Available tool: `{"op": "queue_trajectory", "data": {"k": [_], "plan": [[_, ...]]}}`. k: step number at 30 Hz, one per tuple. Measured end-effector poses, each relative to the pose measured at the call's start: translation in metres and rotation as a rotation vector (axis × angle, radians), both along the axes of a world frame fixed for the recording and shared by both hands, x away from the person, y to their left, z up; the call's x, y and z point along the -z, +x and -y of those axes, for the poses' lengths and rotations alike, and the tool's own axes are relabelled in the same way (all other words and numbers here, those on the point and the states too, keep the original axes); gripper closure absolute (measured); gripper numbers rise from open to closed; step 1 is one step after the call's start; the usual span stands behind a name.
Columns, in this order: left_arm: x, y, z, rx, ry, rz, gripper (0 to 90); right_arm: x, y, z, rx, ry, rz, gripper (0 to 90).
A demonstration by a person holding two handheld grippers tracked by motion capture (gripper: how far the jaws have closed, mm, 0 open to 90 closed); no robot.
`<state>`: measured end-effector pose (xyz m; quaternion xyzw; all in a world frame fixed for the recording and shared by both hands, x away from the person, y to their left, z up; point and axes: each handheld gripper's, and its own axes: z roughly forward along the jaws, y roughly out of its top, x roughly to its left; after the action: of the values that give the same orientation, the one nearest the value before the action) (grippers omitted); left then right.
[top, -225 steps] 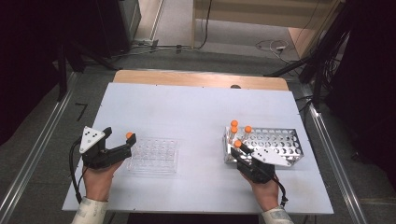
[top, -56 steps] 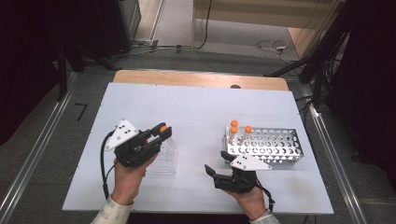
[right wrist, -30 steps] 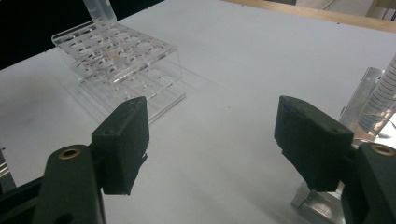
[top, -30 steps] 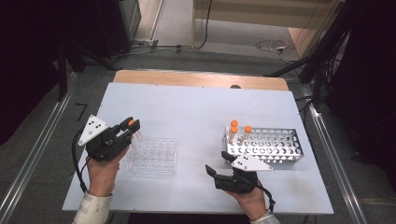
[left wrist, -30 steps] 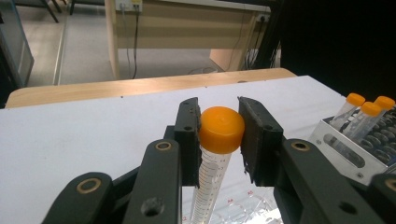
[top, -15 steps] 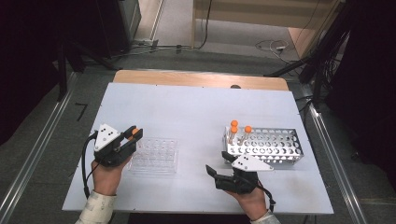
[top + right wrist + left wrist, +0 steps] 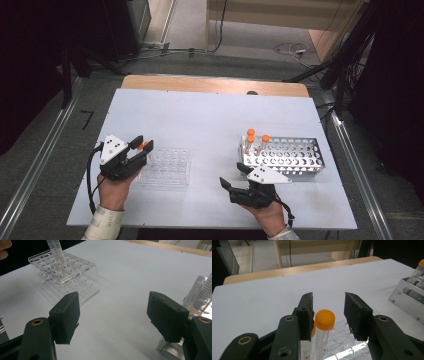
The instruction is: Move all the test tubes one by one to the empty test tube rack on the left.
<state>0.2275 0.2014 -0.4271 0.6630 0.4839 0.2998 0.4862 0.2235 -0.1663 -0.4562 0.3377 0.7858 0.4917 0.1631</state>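
A clear plastic tube rack (image 7: 167,167) lies left of centre on the white table. An orange-capped tube (image 7: 324,322) stands in its left edge, between the jaws of my left gripper (image 7: 141,147). Those jaws have just been opening: the tube sits close by the left pad, with a clear gap to the right pad. A second orange cap peeks out behind the left jaw. My right gripper (image 7: 233,176) rests open and empty near the front edge, just before the metal rack (image 7: 295,157), which holds three orange-capped tubes (image 7: 257,140) at its left end.
The white table top (image 7: 200,120) has a wooden strip along its far edge. Dark equipment and cables stand beyond it on the floor. In the right gripper view the clear rack (image 7: 75,272) lies ahead to the left and the metal rack's corner (image 7: 197,290) is at the right.
My left gripper came down a little toward the rack's left edge with the tube, and its jaws have parted from the tube. The right gripper has kept still.
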Motion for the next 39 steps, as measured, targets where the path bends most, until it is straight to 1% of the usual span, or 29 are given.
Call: {"op": "queue_trajectory", "data": {"k": [2,4,5,8,11,13,17,19,22,24,26,28,30,32,36,39], "plan": [[0.000,0.000,0.000,0.000,-0.010,0.001,52.9,-0.001,0.000,0.001,0.001,0.002,0.004,25.1],[-0.001,0.000,0.000,0.000,-0.025,0.003,43.4,-0.002,0.000,0.002,0.005,0.006,0.008,25.1],[-0.001,0.000,0.001,0.006,-0.031,0.004,38.8,-0.003,0.000,0.003,0.011,0.010,0.008,25.2],[-0.002,-0.001,0.007,0.028,-0.033,0.001,29.0,-0.005,0.001,0.007,0.022,0.014,0.017,25.3],[-0.003,-0.003,0.015,0.052,-0.041,0.005,24.3,-0.007,0.003,0.011,0.035,0.019,0.020,25.3],[-0.003,-0.005,0.020,0.076,-0.046,0.007,24.3,-0.008,0.004,0.014,0.045,0.018,0.023,25.4],[-0.001,-0.008,0.030,0.103,-0.062,0.008,22.0,-0.010,0.006,0.020,0.072,0.022,0.026,25.9],[0.000,-0.010,0.034,0.117,-0.061,0.012,21.2,-0.011,0.009,0.024,0.090,0.020,0.031,26.6],[0.001,-0.011,0.041,0.135,-0.047,0.011,19.7,-0.012,0.013,0.032,0.128,0.021,0.036,27.1],[0.003,-0.011,0.044,0.147,-0.048,0.002,17.6,-0.013,0.017,0.038,0.159,0.027,0.038,27.1],[0.004,-0.011,0.047,0.152,-0.049,-0.005,15.4,-0.014,0.020,0.044,0.192,0.027,0.045,27.7],[0.006,-0.012,0.049,0.160,-0.053,-0.006,15.3,-0.014,0.025,0.049,0.226,0.013,0.064,29.0],[0.006,-0.013,0.050,0.162,-0.048,-0.003,15.5,-0.012,0.030,0.053,0.264,-0.007,0.082,30.3],[0.007,-0.014,0.051,0.169,-0.044,0.000,15.8,-0.011,0.035,0.057,0.285,-0.008,0.082,30.8],[0.006,-0.015,0.051,0.163,-0.049,0.003,15.9,-0.009,0.046,0.059,0.323,-0.012,0.095,32.2],[0.007,-0.015,0.051,0.163,-0.052,0.004,16.9,-0.005,0.054,0.060,0.347,-0.013,0.085,33.7]]}}
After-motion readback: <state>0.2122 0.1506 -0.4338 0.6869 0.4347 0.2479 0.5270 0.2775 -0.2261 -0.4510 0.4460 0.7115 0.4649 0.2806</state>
